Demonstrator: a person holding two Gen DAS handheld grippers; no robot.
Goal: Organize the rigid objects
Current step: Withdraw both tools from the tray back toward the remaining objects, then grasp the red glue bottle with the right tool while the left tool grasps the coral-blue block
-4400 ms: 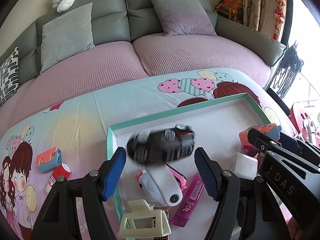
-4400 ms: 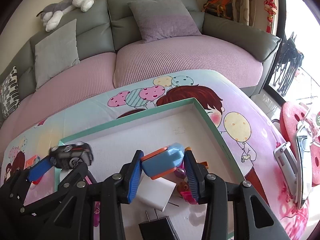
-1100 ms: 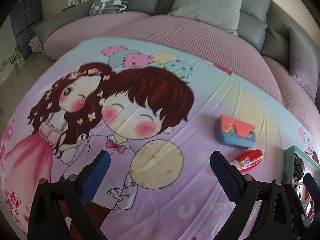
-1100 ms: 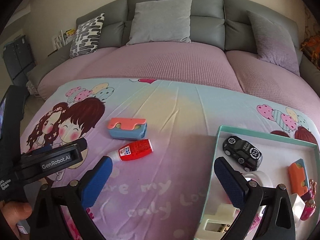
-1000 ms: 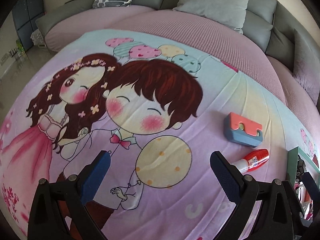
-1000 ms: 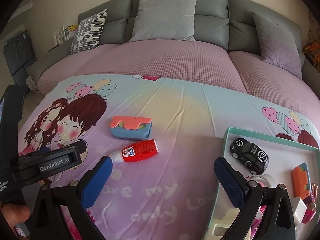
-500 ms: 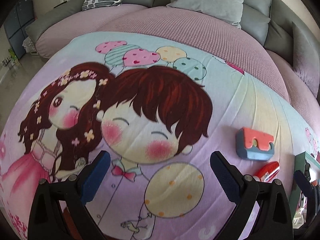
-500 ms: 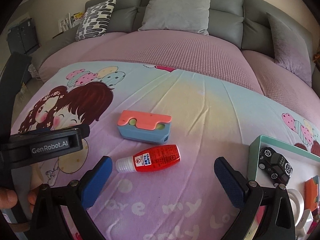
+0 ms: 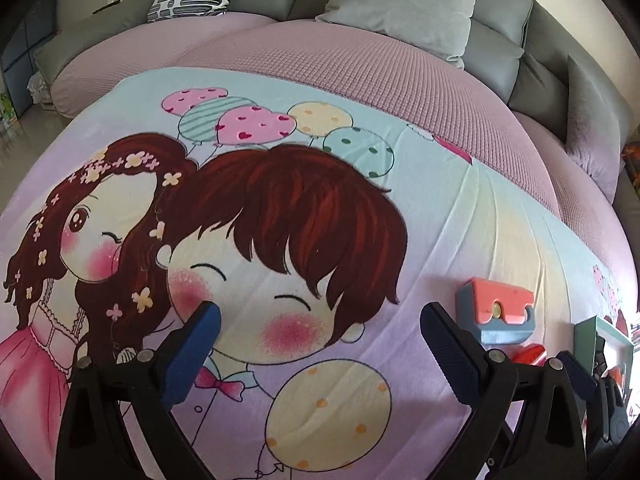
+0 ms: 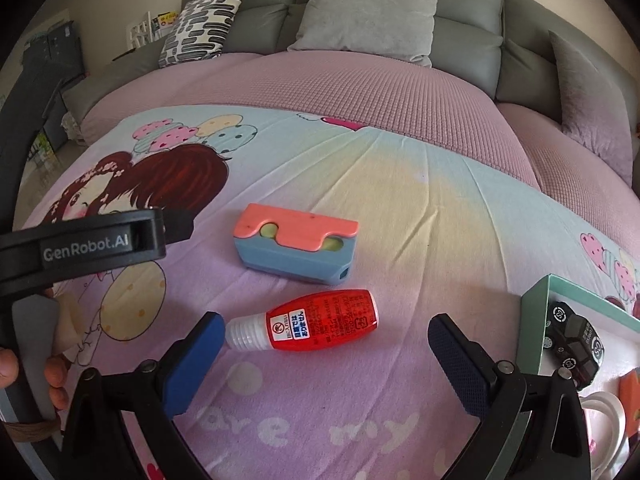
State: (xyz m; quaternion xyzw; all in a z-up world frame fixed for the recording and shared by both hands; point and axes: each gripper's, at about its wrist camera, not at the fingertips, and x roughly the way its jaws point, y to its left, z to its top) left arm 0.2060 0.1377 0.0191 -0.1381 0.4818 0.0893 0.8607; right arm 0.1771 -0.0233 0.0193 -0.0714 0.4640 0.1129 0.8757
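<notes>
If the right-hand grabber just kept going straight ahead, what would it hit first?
Most likely the red bottle, lying on the blanket just ahead of the open right gripper, roughly between its fingers. The blue and pink block lies just beyond. Depth is hard to judge here.

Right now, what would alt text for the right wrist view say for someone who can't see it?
An open right gripper hovers over a red bottle lying on a cartoon-print blanket, with a blue-and-coral block just beyond it. At right, a green-rimmed tray holds a black toy car; a grey sofa sits behind.
</notes>
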